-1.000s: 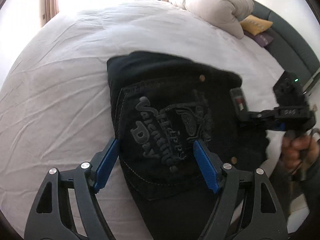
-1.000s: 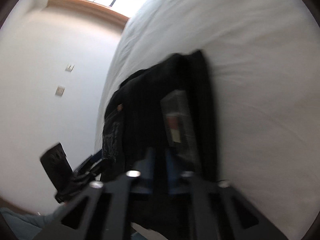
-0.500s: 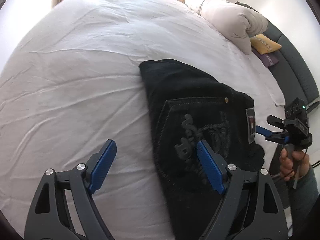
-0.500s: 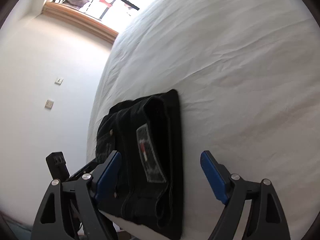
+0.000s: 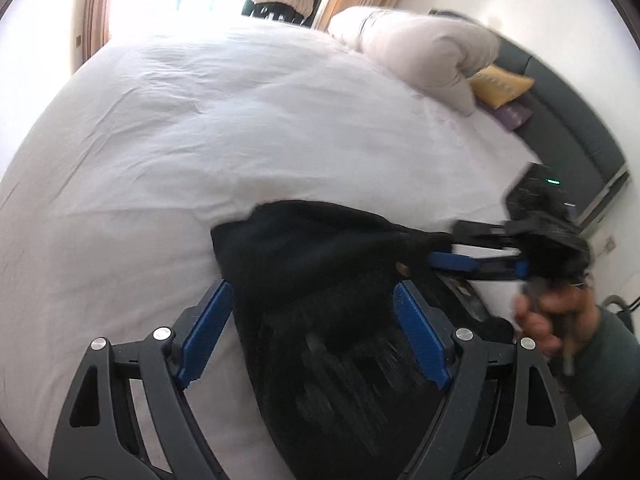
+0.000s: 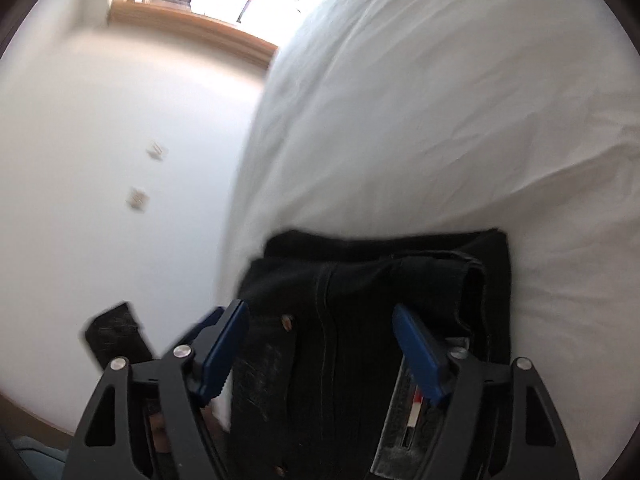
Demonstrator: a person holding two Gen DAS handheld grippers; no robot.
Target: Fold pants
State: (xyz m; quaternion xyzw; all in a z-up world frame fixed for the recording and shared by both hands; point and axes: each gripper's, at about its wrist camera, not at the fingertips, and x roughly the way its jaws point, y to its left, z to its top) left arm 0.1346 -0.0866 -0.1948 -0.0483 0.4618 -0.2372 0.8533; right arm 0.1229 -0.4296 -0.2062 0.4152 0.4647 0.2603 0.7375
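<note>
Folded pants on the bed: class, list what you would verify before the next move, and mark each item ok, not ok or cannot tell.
1. Pants lie as a folded stack on the white sheet: ok.
2. Left gripper open, pads clear of the cloth: ok.
3. Right gripper, closing, has pants between its jaws: ok.
4. Right gripper's pads press the cloth: not ok.
5. Fold edges line up: cannot tell, blurred.
6. Duvet roll clear of the pants: ok.
</note>
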